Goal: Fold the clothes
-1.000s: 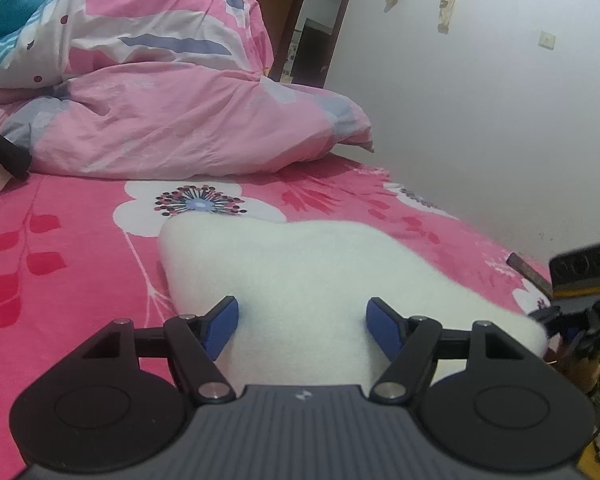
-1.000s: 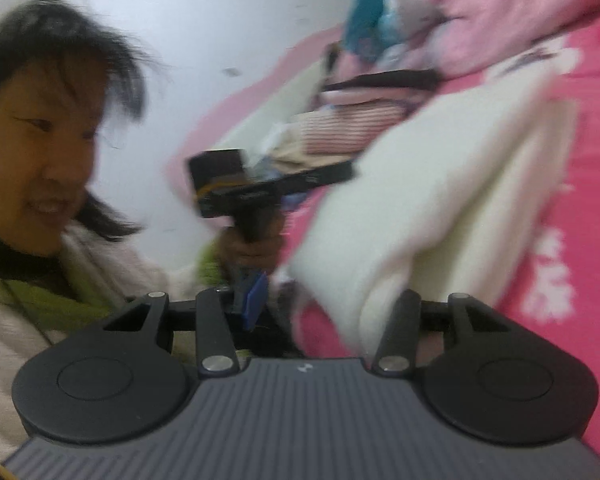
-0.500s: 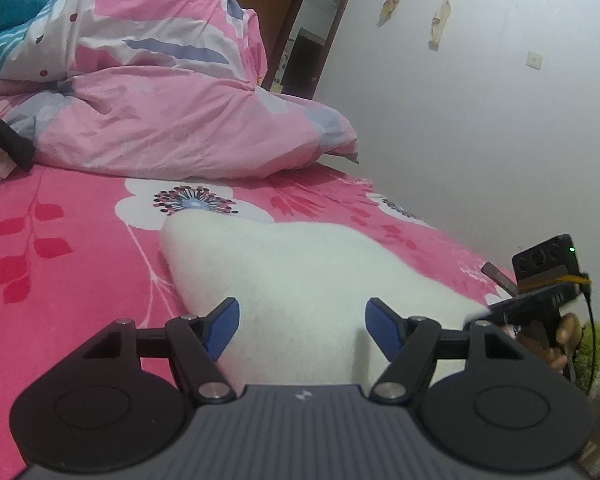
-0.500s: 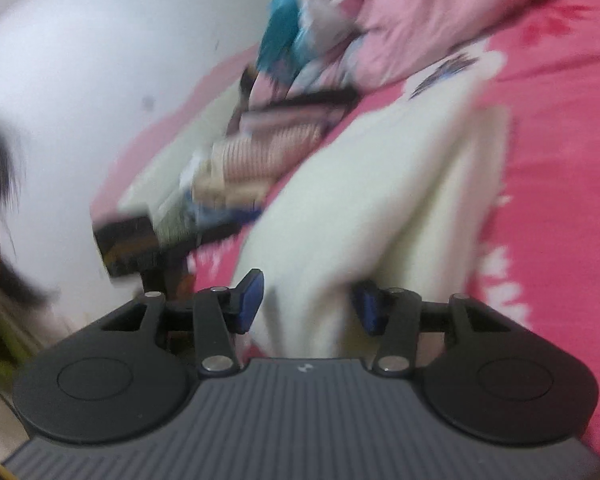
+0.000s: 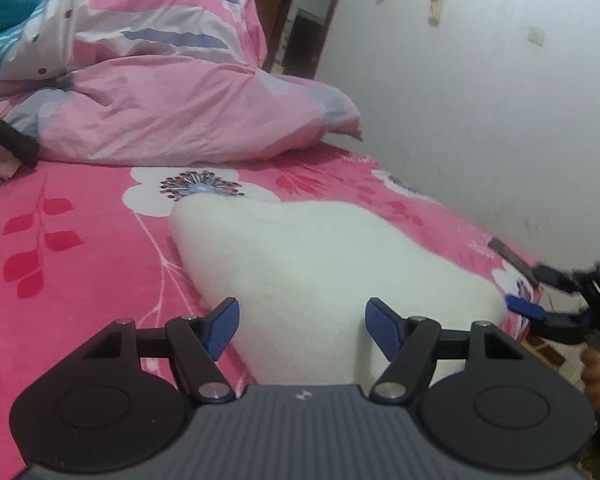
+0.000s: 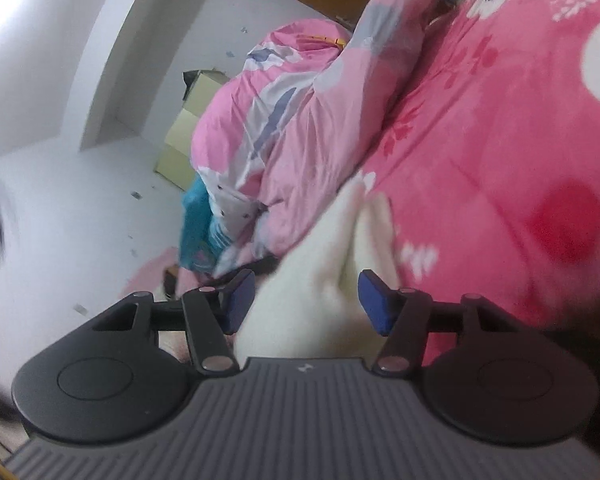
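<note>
On the pink flowered bed (image 5: pixel 80 248) lies the folded white fleece garment (image 5: pixel 320 264). Left tool (image 5: pixel 300 320) stays open astride it — unchanged. Right tool (image 6: pixel 306 300) has swung round toward the pink duvet (image 6: pixel 300 120) — its pads now apart, garment between, ungripped.

Soft, even indoor light in both views, moderately bright, with no hard shadows; only a faint shade under the white garment (image 5: pixel 324 256) on the bed (image 5: pixel 80 248). Strong glare at the upper left of the right wrist view, washing out the wall (image 6: pixel 40 128). Heavy fisheye bending at the edges, dark corners in both. Left wrist view fairly sharp in the middle, smeared at the right edge where the right gripper (image 5: pixel 548 292) shows. Right wrist view tilted and blurred throughout, the pink quilt (image 6: pixel 300 120) soft, garment edges indistinct.
</note>
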The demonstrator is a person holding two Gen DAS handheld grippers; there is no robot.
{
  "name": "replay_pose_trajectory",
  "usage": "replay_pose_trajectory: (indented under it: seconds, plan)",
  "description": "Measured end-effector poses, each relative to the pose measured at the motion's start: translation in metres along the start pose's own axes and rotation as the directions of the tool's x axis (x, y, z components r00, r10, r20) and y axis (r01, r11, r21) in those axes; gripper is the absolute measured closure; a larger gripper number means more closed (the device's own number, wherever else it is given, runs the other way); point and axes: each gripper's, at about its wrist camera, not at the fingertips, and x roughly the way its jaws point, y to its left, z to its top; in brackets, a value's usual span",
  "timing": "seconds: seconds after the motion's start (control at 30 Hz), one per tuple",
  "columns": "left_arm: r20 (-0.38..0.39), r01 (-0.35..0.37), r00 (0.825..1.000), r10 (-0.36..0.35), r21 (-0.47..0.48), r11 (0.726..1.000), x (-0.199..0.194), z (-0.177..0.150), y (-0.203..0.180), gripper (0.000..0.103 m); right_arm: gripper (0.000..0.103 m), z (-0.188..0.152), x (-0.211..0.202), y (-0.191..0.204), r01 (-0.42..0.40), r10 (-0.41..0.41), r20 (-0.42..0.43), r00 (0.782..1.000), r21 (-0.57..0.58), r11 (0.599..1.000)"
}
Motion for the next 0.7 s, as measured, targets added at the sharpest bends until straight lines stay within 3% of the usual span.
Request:
replay_pose_trajectory:
  seconds: [0.13, 0.23, 0.3, 0.5, 0.7]
  plan:
    - [-0.047, 0.021, 0.999, -0.024, -0.045, 0.999, 0.006, 0.008, 0.008, 0.032, 0.052, -0.028, 0.006, 0.009, 0.095, -0.095, 0.004, 0.995, -0.122, 0.988]
    - [-0.069, 0.033, 0.997, -0.04, -0.099, 0.995, 0.01, 0.012, 0.015, 0.032, 0.066, -0.025, 0.007, 0.003, 0.12, -0.12, 0.005, 0.993, -0.133, 0.984]
    - [-0.074, 0.03, 0.996, -0.039, -0.12, 0.992, 0.01, 0.013, 0.018, 0.032, 0.078, -0.019, 0.004, -0.003, 0.1, -0.099, 0.02, 0.995, -0.127, 0.987]
    - [-0.062, -0.01, 0.998, 0.001, -0.144, 0.99, 0.007, 0.019, 0.022, 0.032, 0.085, 0.003, -0.016, -0.022, 0.018, -0.014, 0.104, 0.994, -0.037, 0.999]
    - [-0.055, -0.017, 0.998, 0.009, -0.137, 0.99, 0.009, 0.019, 0.022, 0.032, 0.091, -0.008, 0.015, -0.031, 0.002, 0.0, -0.027, 1.0, 0.059, 0.998]
